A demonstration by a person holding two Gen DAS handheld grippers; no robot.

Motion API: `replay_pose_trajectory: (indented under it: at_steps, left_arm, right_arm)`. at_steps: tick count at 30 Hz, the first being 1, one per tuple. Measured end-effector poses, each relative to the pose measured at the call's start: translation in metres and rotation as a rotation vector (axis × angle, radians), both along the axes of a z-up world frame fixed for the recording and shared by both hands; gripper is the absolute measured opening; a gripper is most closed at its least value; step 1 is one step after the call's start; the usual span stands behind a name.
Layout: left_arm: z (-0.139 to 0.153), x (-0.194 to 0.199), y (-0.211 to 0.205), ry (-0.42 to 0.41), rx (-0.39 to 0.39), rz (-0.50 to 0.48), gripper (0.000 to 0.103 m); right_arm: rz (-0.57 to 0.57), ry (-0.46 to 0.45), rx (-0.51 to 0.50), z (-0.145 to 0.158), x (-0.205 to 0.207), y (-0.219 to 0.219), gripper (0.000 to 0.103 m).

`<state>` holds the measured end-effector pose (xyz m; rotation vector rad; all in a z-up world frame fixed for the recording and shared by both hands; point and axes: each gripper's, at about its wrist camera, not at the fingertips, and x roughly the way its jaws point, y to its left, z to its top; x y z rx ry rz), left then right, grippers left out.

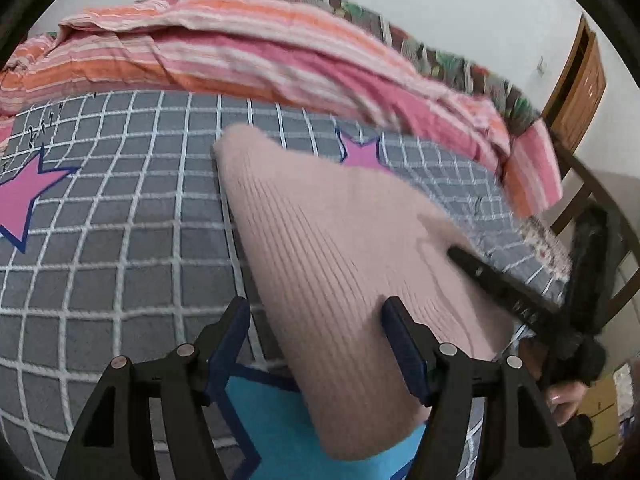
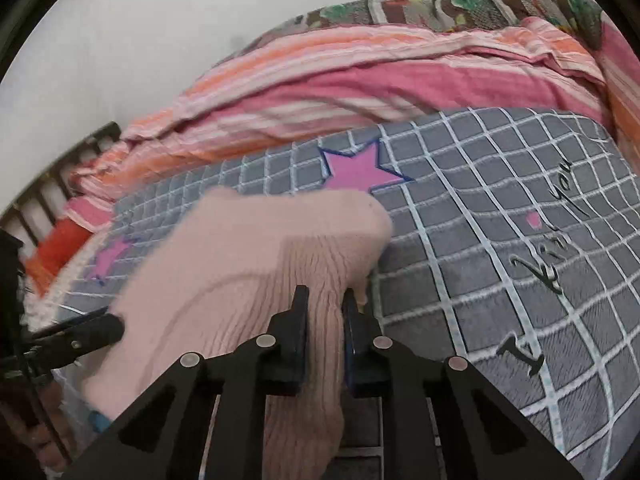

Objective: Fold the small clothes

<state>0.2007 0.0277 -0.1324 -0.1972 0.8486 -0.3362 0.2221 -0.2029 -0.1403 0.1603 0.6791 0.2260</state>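
Observation:
A pale pink ribbed knit garment (image 1: pixel 332 248) lies on the grey checked bed cover (image 1: pixel 120 240). My left gripper (image 1: pixel 316 312) is open, its jaws wide apart over the garment's near left edge, one finger on each side of that edge. My right gripper (image 2: pixel 325 300) is shut on a bunched fold of the same garment (image 2: pixel 248 264), lifting it a little off the cover (image 2: pixel 480 272). The right gripper also shows in the left wrist view (image 1: pixel 500 280), reaching onto the garment from the right. The left gripper's fingers (image 2: pixel 100 330) show at the left of the right wrist view.
A pink and orange striped quilt (image 1: pixel 260 52) is heaped along the back of the bed. Pink stars (image 1: pixel 20 196) and a blue patch (image 1: pixel 280 432) are printed on the cover. A wooden door (image 1: pixel 580 88) and dark bed frame (image 1: pixel 592 200) stand at the right.

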Motion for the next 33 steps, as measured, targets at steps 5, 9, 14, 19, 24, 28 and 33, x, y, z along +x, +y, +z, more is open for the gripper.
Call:
replay_pose_trajectory:
  at_steps: [5, 9, 14, 19, 24, 28, 33]
  left_arm:
    - [-0.016, -0.014, -0.005, -0.001, 0.033, 0.031, 0.07]
    - [-0.02, -0.024, -0.003, -0.019, 0.028, 0.054, 0.071]
    - [-0.018, -0.028, -0.006, -0.026, 0.055, 0.067, 0.071]
    - [-0.013, -0.034, -0.002, -0.026, 0.046, 0.062, 0.07]
    - [-0.002, -0.047, 0.015, -0.079, 0.003, 0.042, 0.07]
    - [0.007, -0.027, 0.025, -0.059, 0.007, 0.096, 0.07]
    - [-0.007, -0.016, 0.023, -0.012, 0.008, 0.081, 0.071]
  right_arm:
    - [-0.01, 0.024, -0.041, 0.003, -0.004, 0.003, 0.017]
    - [-0.003, 0.02, -0.053, 0.003, -0.016, 0.002, 0.022]
    - [0.001, 0.023, -0.025, -0.001, -0.026, -0.004, 0.022]
    - [0.006, 0.027, -0.016, 0.001, -0.033, -0.006, 0.022]
    - [0.015, -0.009, -0.023, 0.015, -0.036, -0.006, 0.032]
    - [0.007, -0.011, -0.023, 0.019, -0.025, -0.003, 0.033]
    - [0.008, 0.033, -0.061, 0.002, -0.013, 0.003, 0.032]
